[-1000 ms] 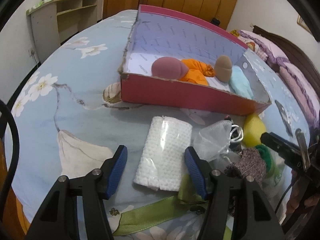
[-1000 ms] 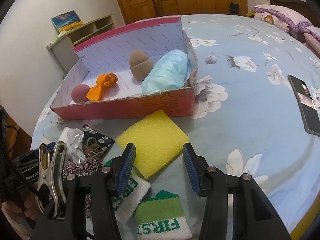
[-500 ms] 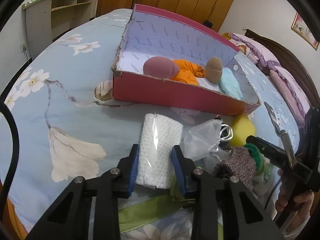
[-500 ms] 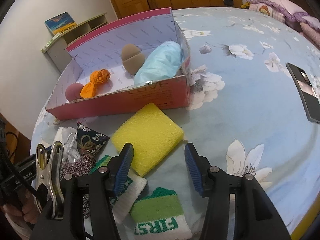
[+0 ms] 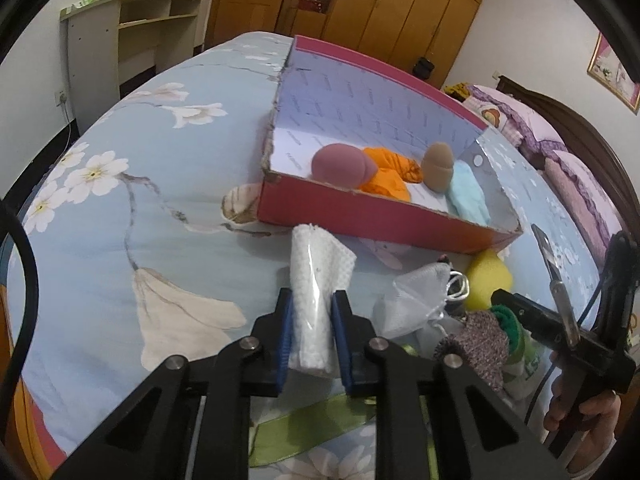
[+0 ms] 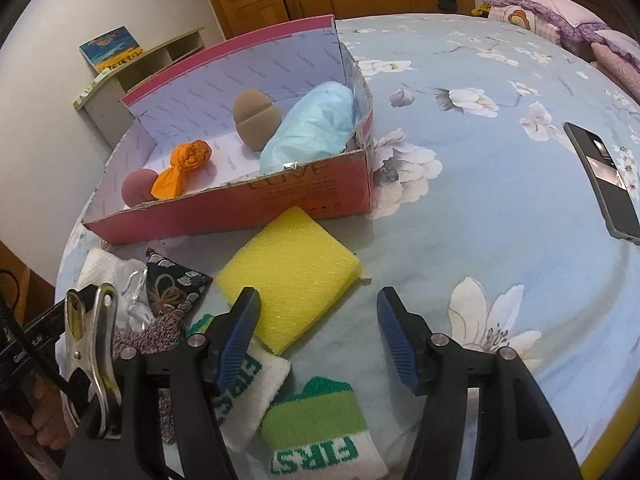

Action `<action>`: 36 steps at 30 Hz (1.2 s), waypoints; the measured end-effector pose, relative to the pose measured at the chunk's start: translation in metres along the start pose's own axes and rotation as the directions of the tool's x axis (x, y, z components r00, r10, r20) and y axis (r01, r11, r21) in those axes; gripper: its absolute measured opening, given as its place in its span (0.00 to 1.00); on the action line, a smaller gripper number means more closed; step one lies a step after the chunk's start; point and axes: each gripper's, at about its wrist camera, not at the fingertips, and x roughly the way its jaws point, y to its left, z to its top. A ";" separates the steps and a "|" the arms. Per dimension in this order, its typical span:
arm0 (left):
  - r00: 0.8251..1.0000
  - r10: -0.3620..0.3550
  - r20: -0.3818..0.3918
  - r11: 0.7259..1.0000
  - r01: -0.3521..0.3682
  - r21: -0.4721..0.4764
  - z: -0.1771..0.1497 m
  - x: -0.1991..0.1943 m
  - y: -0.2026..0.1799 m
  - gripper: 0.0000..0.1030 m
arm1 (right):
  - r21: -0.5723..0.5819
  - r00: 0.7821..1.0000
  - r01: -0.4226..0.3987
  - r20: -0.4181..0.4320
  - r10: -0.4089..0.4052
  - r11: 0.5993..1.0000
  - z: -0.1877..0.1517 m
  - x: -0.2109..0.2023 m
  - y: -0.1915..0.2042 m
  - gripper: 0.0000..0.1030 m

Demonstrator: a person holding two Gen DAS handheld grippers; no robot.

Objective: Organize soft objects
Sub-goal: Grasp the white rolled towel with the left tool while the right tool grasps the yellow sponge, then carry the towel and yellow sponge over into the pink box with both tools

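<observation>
So the left gripper [image 5: 311,334] has its blue pads pinched in on a white waffle-knit cloth in a clear wrapper [image 5: 316,280], and the jaws are closing, squeezing the roll narrow where they bite. The cloth's long axis runs straight away from the gripper, its far end pointing at the red cardboard box [image 5: 360,216] and flaring out a bit wider than the pinched near end. It's sitting on the blue floral bedspread [image 5: 140,200], just short of the box's front wall, towards the box's left corner.

The right gripper [image 6: 316,336] has nothing in it; its jaws are opening and hang over the near corner of a yellow sponge [image 6: 290,276] without the pads pressing it. The sponge lies flat, turned like a diamond, with one corner aimed at the box's front wall and the opposite one back between the jaws.

Inside the box, left to right as the right wrist view shows it: a pink sponge ball [image 6: 138,187], an orange knotted cloth [image 6: 182,168], a tan egg-shaped puff [image 6: 252,120] and a light blue bundle [image 6: 312,124] lying lengthways against the right wall.

Loose pile near the bed's front edge: a sheer white drawstring pouch [image 5: 416,300], a dark patterned beanbag [image 6: 172,284], a mauve knit piece [image 5: 476,344] and two green-and-white wristbands [image 6: 320,432]. A phone [image 6: 604,178] lies towards the right edge.
</observation>
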 end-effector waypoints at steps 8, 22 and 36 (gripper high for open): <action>1.000 -0.001 0.007 1.000 0.001 -0.009 -0.001 -0.003 0.002 0.19 | 0.039 0.996 -0.075 0.040 0.074 0.996 0.001 0.000 0.003 0.42; 0.999 -0.005 0.053 1.000 0.006 -0.006 0.004 -0.021 0.000 0.19 | 0.010 0.983 -0.087 0.164 0.085 0.996 -0.001 -0.035 0.009 0.26; 0.995 -0.013 0.095 1.000 0.011 0.025 0.020 -0.029 -0.010 0.19 | -0.067 0.965 -0.099 0.235 0.112 0.993 0.003 -0.058 0.022 0.24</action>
